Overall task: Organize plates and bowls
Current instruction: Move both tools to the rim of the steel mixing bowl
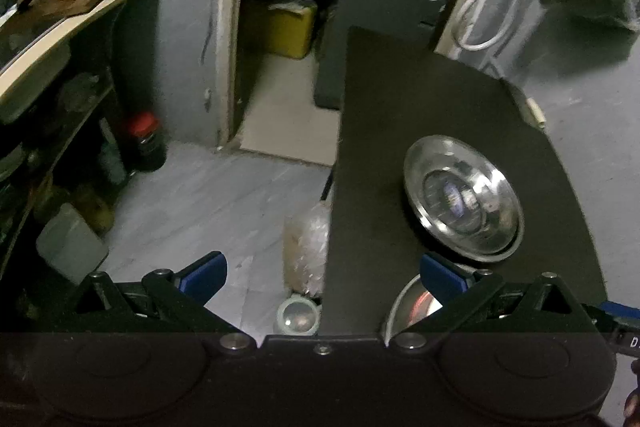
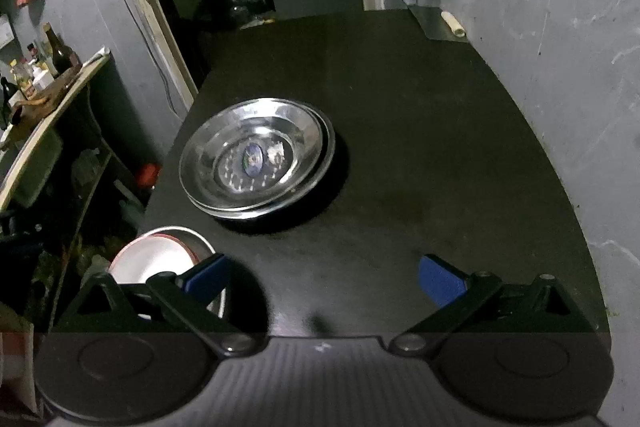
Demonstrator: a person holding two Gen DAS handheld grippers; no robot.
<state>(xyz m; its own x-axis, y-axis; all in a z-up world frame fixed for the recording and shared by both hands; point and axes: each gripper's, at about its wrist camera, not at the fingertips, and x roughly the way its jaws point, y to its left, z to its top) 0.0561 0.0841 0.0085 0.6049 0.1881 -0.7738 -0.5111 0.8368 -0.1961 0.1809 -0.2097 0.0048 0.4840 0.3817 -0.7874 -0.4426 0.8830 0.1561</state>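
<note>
At lower left of the right view, the bowl (image 2: 160,259) waited beside stacked plates (image 2: 256,159); both grippers, left gripper (image 1: 322,275) and right gripper (image 2: 322,277), were spread wide and empty, so grasping its rim seemed next.

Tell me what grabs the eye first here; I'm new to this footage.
The shiny stacked steel plates in the middle of the black table stand out first. Next, a white bowl at the table's near left edge, beside the open right gripper.
</note>
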